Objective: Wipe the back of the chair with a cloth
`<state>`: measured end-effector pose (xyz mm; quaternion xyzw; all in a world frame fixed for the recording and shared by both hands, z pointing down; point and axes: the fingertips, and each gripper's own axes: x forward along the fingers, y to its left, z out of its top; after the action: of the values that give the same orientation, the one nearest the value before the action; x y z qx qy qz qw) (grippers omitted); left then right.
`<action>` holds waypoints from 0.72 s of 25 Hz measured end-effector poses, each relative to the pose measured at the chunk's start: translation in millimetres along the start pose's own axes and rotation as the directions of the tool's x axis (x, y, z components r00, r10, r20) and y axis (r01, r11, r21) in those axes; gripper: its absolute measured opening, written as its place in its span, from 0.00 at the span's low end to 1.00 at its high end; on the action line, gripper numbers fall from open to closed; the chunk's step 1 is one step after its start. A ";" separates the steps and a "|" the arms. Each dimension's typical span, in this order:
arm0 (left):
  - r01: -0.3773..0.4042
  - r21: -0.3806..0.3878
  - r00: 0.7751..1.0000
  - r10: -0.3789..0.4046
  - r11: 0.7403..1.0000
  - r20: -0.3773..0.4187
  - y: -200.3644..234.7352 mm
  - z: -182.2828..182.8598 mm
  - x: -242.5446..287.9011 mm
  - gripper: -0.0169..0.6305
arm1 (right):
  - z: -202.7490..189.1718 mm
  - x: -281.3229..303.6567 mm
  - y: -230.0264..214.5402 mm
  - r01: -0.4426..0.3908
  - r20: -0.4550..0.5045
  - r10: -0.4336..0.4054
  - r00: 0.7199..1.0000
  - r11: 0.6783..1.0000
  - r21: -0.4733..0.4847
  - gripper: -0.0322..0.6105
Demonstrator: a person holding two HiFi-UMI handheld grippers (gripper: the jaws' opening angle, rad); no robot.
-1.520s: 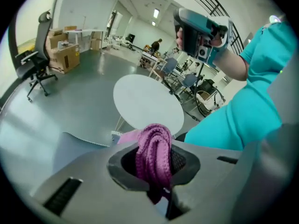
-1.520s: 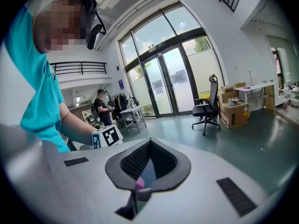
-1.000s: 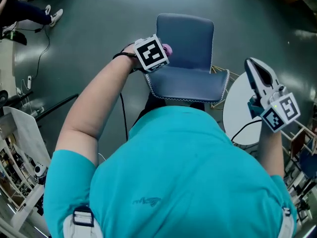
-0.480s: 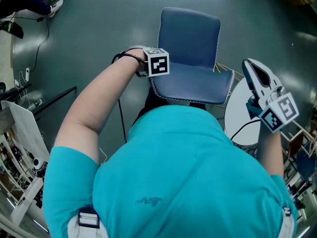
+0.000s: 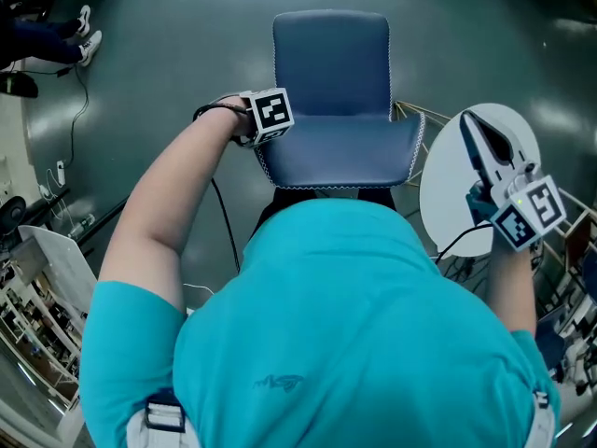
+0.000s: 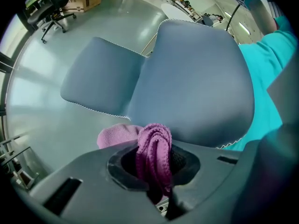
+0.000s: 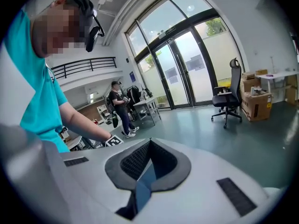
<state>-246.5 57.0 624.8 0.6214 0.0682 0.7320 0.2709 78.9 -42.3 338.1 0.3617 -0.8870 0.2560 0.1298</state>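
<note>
Pinching a bunched pink cloth point(image 6: 153, 146) between its jaws, left gripper point(image 6: 152, 164) sits just beside the left edge of the blue chair point(image 5: 340, 152) back | right gripper point(image 5: 476, 133) jaws pressed together on nothing, raised above the round white table point(image 5: 443, 203), apart from the chair

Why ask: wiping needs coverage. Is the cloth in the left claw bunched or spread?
Bunched: the pink cloth stands in folded ridges, pinched in the left claw.
</note>
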 end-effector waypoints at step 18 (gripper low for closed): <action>0.063 -0.011 0.996 -0.063 0.998 -0.061 -23.2 33.6 17.0 0.12 | -19.4 -46.4 -38.7 0.058 0.033 -0.059 0.998 0.997 0.045 0.04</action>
<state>-208.9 76.8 636.8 0.5951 0.0926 0.7420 0.2945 139.8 -28.5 349.0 0.3946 -0.8723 0.2654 0.1139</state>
